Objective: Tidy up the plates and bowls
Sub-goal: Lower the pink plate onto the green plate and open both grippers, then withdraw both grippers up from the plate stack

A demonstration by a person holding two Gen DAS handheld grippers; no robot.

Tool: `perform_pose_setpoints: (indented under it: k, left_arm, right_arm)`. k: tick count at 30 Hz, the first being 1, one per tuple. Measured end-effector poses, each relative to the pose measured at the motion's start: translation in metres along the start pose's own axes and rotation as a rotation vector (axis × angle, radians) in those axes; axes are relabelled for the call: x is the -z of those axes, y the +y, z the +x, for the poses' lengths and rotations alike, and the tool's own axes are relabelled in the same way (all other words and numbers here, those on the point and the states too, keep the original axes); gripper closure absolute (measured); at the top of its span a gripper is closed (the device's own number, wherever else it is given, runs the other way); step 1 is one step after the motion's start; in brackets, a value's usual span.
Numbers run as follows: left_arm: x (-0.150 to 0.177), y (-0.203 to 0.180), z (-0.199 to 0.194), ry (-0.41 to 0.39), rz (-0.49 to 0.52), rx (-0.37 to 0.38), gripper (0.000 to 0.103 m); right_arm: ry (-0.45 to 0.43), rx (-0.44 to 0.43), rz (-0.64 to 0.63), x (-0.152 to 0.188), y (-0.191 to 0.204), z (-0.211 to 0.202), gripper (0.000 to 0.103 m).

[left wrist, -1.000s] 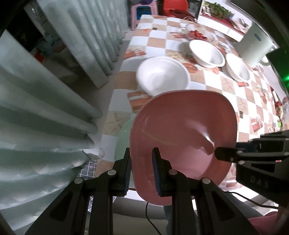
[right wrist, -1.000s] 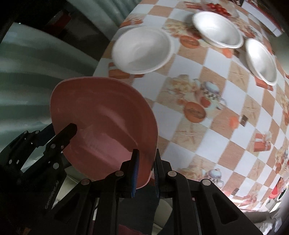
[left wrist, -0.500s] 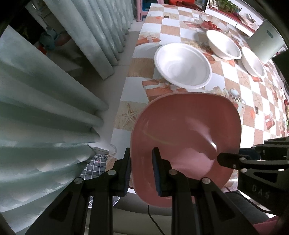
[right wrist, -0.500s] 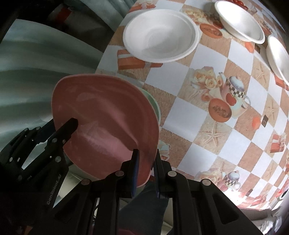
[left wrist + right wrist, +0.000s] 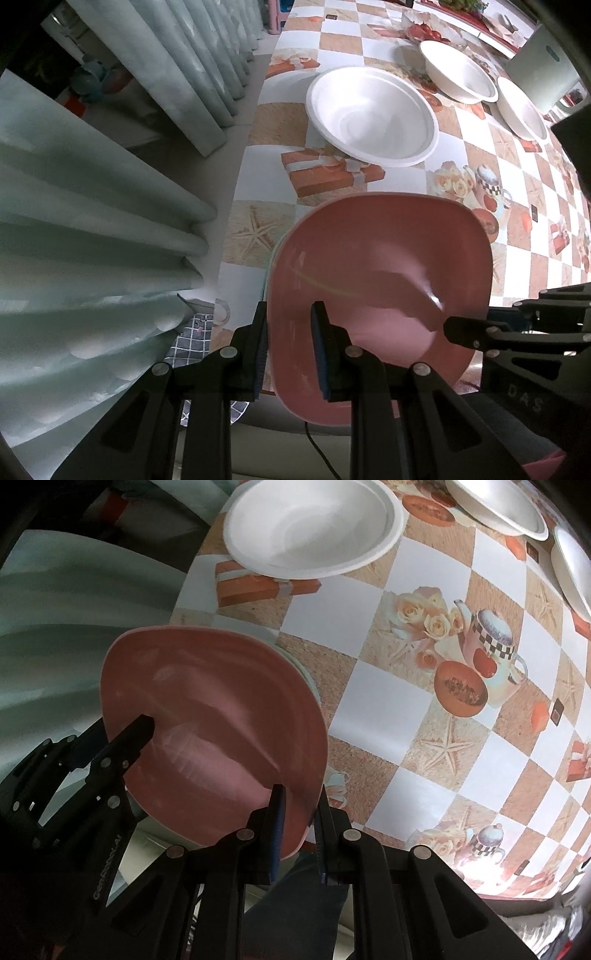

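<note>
1. Pink and glossy, the rounded-square plate [image 5: 380,280] hangs over the near edge of the worktop [image 5: 402,627], carried between both tools at once.

2. Left hand-held gripper [image 5: 289,343] is clenched on the plate's near-left rim, one pad above and one below. Right hand-held gripper [image 5: 297,819] is clamped on the near-right rim in the same way, so both are grasping the plate.

3. Beneath the plate a pale green rim [image 5: 271,258] peeks out along its left and far edge. It looks like a second plate of like shape lying on the worktop, though most of it is hidden.

4. Deciding relation: the pink plate sits directly over the green one, nearly aligned, and I cannot tell whether they already touch. Both grippers lie on the plate's near side, with the plate reaching away from them toward the bowls.

5. My judgement is that the step in hand is stacking pink on green, and the next move calls for a level lowering and then opening both grippers together.

6. Farther along stands a white bowl [image 5: 373,118], well apart from the plate, with two more white bowls [image 5: 460,75] beyond it, all empty and upright.

7. One risk: the stack lies close to the worktop's edge, so an uneven release could tip it.
</note>
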State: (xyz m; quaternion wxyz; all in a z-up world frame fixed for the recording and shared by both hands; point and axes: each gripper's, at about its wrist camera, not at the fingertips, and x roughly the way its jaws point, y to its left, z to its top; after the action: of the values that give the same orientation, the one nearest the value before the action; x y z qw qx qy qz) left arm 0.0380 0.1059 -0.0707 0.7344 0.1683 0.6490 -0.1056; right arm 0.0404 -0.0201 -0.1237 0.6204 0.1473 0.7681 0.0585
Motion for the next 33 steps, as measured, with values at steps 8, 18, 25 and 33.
perform_pose_setpoints:
  k: [8,18,25,33]
  left_arm:
    - [-0.002,-0.006,0.008,0.012,0.005,0.013,0.071]
    - [-0.005,-0.013,-0.001,-0.030,0.039,-0.005,0.031]
    - [-0.007,-0.005,-0.006,-0.042,0.003,0.022,0.026]
    - [-0.015,-0.007,-0.017,-0.066,-0.064,0.145,0.023]
  right_arm:
    - [0.010,-0.014,0.018,-0.004,-0.012,0.010,0.086]
    - [0.006,-0.047,0.015,-0.003,-0.022,0.017,0.086]
    - [-0.065,0.020,0.057,-0.004,-0.048,-0.003,0.032]
    - [-0.128,0.025,0.123,-0.005,-0.082,-0.023,0.016]
